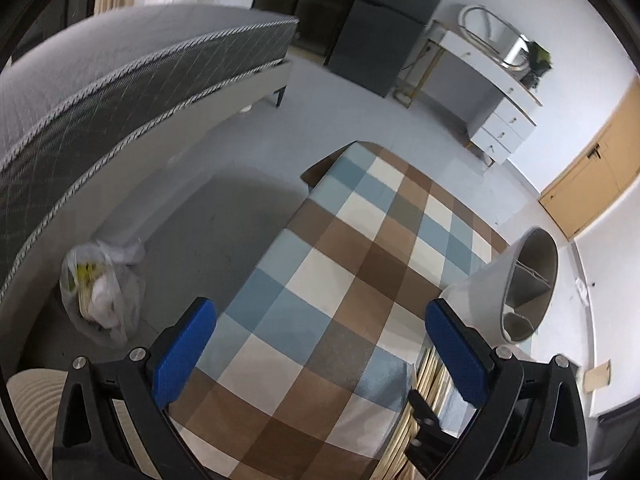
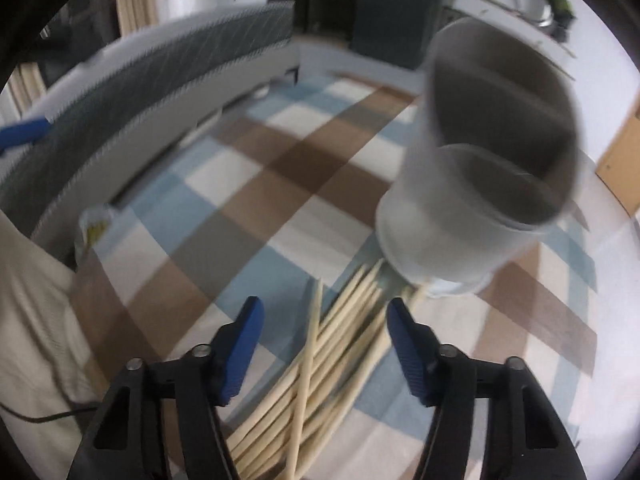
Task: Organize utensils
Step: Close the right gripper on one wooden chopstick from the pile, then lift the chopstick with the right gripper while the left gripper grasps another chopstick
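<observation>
While pale wooden chopsticks (image 2: 340,364) lie loose on checked cloth (image 2: 248,184) beside grey divided holder (image 2: 480,184), pick-up not yet begun. Right gripper (image 2: 324,344) over pile, jaws spread, empty; left gripper (image 1: 320,344) likewise. Next, prob.: close on sticks, lift to holder.

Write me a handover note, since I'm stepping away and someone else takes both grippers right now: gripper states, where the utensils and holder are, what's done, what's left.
Left gripper: open, empty, over the checked tablecloth.
Right gripper: open, empty, poised above the chopsticks.
Chopsticks: a loose, crossed pile on the cloth, tips pointing at the holder's base.
Utensil holder: grey, divided, standing beyond the pile; its compartments look empty.
Done: nothing placed that I can see.
Left: gather the chopsticks and stand them in the holder.
</observation>
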Demonstrator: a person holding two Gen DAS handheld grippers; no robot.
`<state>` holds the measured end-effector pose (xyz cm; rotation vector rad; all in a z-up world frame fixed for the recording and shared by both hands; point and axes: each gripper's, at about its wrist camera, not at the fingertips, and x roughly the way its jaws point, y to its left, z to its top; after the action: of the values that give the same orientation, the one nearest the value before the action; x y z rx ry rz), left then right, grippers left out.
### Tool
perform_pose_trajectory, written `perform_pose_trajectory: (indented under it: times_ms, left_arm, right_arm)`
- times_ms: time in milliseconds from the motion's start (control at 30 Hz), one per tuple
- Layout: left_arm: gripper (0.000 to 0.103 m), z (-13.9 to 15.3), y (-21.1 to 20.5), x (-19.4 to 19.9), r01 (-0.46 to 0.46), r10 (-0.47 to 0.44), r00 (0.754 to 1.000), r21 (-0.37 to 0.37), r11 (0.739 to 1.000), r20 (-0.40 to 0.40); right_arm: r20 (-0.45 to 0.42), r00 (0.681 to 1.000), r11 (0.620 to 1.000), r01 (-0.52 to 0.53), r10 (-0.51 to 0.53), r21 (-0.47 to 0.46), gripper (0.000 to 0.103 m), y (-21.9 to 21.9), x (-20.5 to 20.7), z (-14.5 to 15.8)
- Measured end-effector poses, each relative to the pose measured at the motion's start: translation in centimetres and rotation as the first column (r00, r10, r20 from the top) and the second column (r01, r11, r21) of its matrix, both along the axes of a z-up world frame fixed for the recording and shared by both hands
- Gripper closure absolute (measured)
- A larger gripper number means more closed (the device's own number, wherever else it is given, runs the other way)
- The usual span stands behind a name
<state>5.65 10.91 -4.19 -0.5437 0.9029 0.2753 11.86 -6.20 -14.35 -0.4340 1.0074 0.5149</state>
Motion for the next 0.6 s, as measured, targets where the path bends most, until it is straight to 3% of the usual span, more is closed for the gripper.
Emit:
perform_pose_trajectory:
  times_ms: [133,200,300,433,600]
  left_arm:
    - [0.002,-0.2,0.8,0.1,-0.025,0.024,1.0,-0.027,0.999,-0.012]
    - [0.002,-0.3,0.9,0.2,-0.027,0.027,0.999,-0.033,0.999,-0.02]
    - [0.002,-0.5,0.7,0.4,-0.016,0.015,1.0,-0.039,0.999,-0.022]
    - [0.002,-0.4,0.2,0.6,0.027,-0.028,1.0,-0.035,0.999,-0.005]
    - [0.002,-0.6,-0.8,0.7,0.088,-0.088,0.996,-0.025,0.996,0.01]
  right_arm:
    - [0.002,1.0,0.996,-0.026,0.027,-0.086,0.064,1.0,0.8,-1.8]
    - [-0.017,1.0,0.996,-0.026,0.025,-0.082,0.084,1.0,1.2,-2.3]
    - [-0.019,1.0,0.998,-0.017,0.015,-0.056,0.096,0.7,1.6,-2.3]
    - [-0.011,0.999,0.999,0.042,-0.041,0.02,0.098,-0.3,1.7,-1.5]
    - [0.017,0.99,0.977,0.132,-0.137,0.169,0.098,-4.1,0.9,2.2]
